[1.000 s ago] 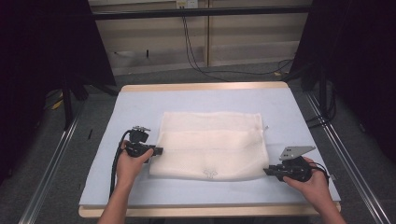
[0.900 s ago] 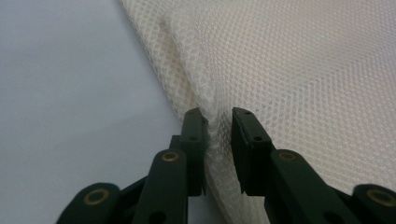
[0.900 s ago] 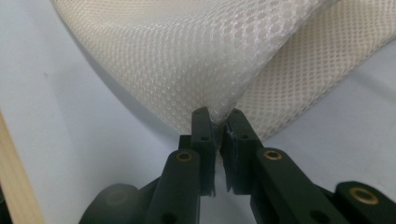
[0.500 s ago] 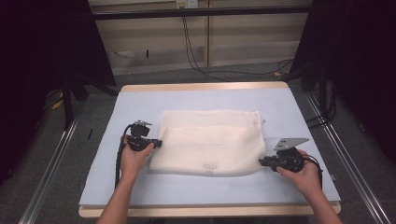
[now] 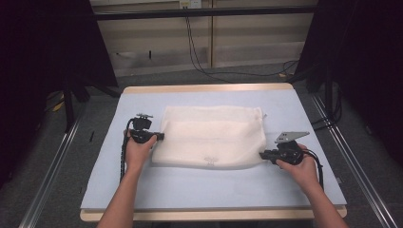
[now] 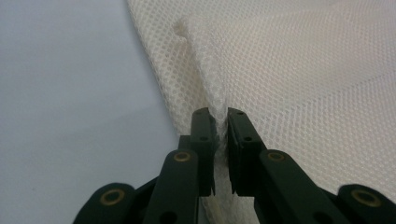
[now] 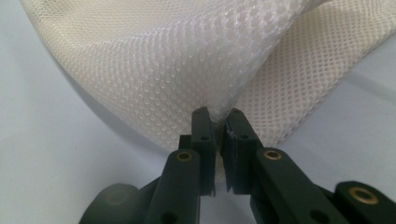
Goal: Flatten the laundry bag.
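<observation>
I am clamping the left gripper (image 5: pixel 159 137) on a raised fold of the cream mesh bag (image 5: pixel 211 135), its jaws having just been closing on the netting. The right gripper (image 5: pixel 263 155) is pinching the bag's opposite near corner. The soft, honeycomb-textured rectangle is lying mid-table on the smooth pale-blue mat (image 5: pixel 199 183).
</observation>
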Motion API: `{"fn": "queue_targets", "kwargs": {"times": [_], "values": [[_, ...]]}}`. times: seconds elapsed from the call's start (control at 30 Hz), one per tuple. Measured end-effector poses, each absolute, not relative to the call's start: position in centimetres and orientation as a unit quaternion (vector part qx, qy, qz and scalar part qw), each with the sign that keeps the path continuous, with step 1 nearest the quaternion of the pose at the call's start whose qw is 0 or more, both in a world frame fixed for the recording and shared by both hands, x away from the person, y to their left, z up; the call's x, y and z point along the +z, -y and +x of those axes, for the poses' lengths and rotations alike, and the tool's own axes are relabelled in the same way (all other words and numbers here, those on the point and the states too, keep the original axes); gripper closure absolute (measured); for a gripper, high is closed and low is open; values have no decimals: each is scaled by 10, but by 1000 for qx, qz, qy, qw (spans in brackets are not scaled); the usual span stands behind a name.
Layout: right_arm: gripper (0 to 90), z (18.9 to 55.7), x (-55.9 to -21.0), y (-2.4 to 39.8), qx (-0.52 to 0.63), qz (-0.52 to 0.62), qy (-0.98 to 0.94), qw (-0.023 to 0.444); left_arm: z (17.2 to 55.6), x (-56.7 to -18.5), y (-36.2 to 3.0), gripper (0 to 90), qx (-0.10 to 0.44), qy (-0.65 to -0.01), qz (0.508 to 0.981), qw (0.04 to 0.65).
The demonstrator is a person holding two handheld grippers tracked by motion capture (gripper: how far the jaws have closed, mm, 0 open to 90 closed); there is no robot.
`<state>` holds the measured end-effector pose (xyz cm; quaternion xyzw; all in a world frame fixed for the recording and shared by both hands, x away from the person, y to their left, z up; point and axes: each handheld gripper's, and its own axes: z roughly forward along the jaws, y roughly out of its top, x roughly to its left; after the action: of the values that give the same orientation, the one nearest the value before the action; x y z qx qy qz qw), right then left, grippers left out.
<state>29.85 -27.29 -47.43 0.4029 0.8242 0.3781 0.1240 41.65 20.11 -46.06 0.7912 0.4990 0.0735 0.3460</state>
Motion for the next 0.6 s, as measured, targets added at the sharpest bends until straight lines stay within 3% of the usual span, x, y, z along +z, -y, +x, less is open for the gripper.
{"fn": "queue_targets", "kwargs": {"times": [0.6], "values": [[839,335,-472,265,366,447,-804,139,443,-454,-208,823,85,-523,775,345]]}}
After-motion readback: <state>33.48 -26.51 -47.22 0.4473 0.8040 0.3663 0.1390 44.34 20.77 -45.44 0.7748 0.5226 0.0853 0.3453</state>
